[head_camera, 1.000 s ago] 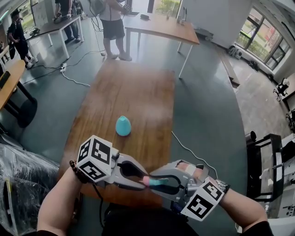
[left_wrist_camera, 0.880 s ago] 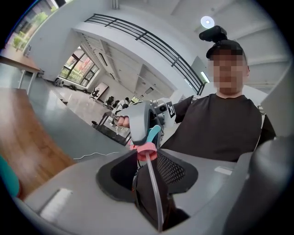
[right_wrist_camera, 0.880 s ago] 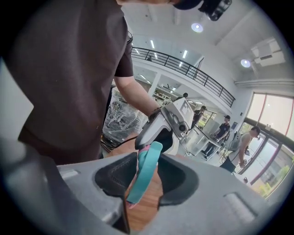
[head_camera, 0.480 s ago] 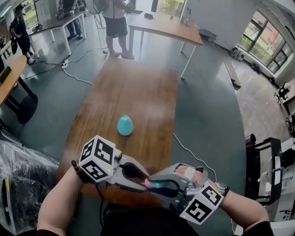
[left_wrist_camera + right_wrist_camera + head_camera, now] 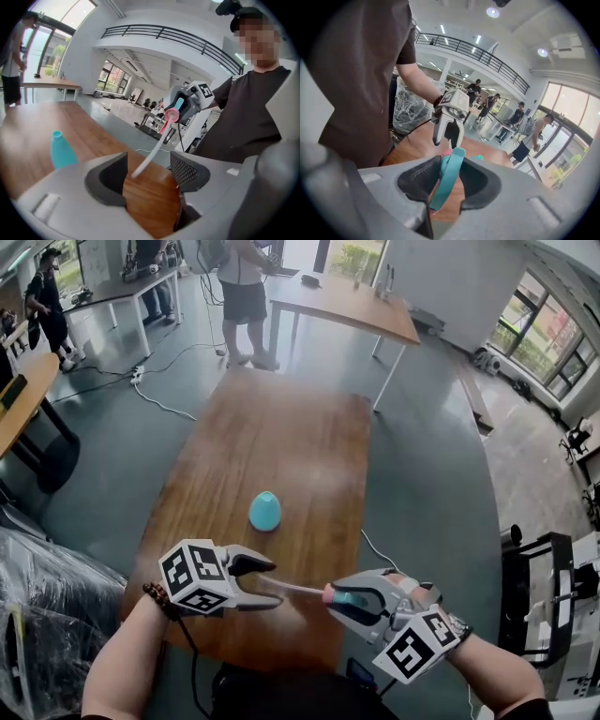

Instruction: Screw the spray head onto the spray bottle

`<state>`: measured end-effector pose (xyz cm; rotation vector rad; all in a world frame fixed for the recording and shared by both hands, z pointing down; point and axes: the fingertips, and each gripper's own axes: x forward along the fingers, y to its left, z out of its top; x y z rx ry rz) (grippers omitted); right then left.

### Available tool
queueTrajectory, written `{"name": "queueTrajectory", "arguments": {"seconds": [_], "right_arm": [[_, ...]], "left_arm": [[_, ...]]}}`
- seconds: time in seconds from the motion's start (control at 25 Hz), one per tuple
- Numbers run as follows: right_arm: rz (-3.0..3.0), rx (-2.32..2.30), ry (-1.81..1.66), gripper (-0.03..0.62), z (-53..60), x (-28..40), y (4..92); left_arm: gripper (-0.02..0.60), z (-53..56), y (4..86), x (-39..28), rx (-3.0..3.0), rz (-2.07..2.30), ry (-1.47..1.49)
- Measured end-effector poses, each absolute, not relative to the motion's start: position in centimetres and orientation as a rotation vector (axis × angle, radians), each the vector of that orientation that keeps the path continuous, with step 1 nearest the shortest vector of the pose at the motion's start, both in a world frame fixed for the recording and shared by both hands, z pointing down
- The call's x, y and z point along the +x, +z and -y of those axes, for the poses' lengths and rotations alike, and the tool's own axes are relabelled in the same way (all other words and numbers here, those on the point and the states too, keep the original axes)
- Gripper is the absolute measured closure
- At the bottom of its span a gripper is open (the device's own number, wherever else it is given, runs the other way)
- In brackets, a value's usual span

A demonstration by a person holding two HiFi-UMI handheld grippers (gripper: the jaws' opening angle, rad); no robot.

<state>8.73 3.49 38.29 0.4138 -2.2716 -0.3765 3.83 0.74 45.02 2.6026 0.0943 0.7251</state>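
1. Head view: a long brown wooden worktop (image 5: 281,437) is seen from above, running away from the camera over a grey floor.
2. A person (image 5: 242,296) in dark shorts is seen standing on the floor past the far end of the worktop.
3. The left gripper (image 5: 274,586) is held over the near part of the worktop and is pointed to the right. Its fingers (image 5: 185,169) have just been opening and are now wide apart. Nothing is pressed by them.
4. The right gripper (image 5: 339,599) is held by the near right edge of the worktop and is pointed to the left, so the two grippers face each other. Its fingers have been closing a little and are shut tight on the spray head.
5. The spray bottle (image 5: 265,512) is blue-green and has no top on it. It stands upright near the middle of the worktop, beyond both grippers, and is touched by neither.
6. The spray head (image 5: 349,598) is blue-green with a pink ring at its front. It is held up off the worktop, well apart from the bottle.
7. A thin white tube (image 5: 295,589) sticks out of the pink ring toward the left gripper. Its loose end is seen in the gap between the left fingers, and no touch with either pad can be made out.
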Motion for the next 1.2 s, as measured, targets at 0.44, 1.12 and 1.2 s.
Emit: {"name": "queueTrajectory", "arguments": {"seconds": [0.44,1.12,1.2], "right_arm": [[2.126,0.744,-0.246,0.477,2.7,11.6,38.1],[2.031,0.84,-0.086,0.477,6.2,11.5,38.8],[2.027,0.835,-0.076,0.477,6.7,11.4,38.9]], "left_arm": [[0.137,13.3,52.0,-1.2,2.658,0.975,0.761],[0.075,18.3,59.8,3.1,2.65,1.044,0.798],[0.105,18.3,60.1,3.3,2.655,1.02,0.83]]}}
